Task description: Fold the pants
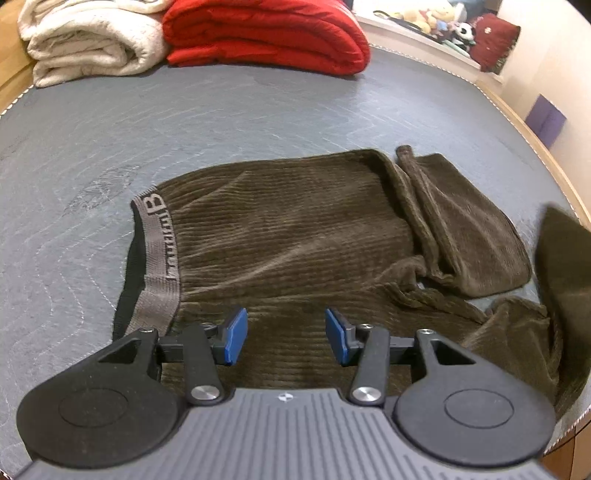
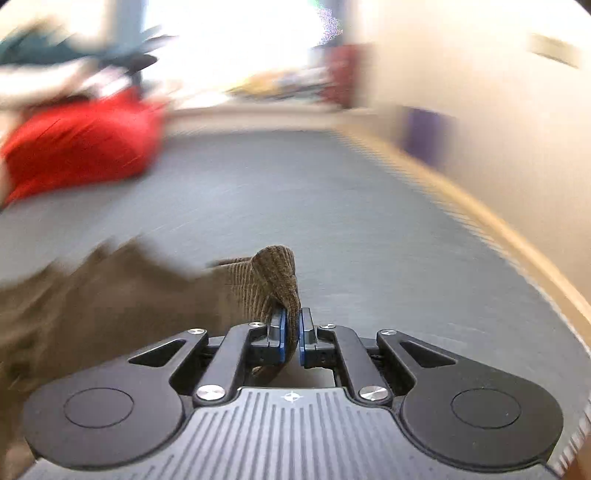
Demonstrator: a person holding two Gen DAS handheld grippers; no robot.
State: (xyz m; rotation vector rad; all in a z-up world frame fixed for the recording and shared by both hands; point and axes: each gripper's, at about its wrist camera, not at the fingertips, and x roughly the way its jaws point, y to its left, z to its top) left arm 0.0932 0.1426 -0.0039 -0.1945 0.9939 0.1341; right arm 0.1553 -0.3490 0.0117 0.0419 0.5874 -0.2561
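Brown corduroy pants [image 1: 295, 236] lie on the grey quilted surface [image 1: 221, 118], with the grey waistband [image 1: 159, 251] to the left and a leg folded back at the right. My left gripper [image 1: 282, 334] is open and empty, just above the near part of the pants. My right gripper [image 2: 291, 332] is shut on a fold of the brown pants [image 2: 273, 280] and holds it lifted above the surface; the cloth trails down to the left. The lifted leg shows at the right edge of the left wrist view [image 1: 561, 266].
A folded red blanket [image 1: 266, 33] and a folded cream blanket [image 1: 88, 40] lie at the far side. The wooden edge [image 1: 532, 133] runs along the right. A shelf with plush toys [image 1: 436, 18] and a purple box [image 1: 545, 118] are beyond it.
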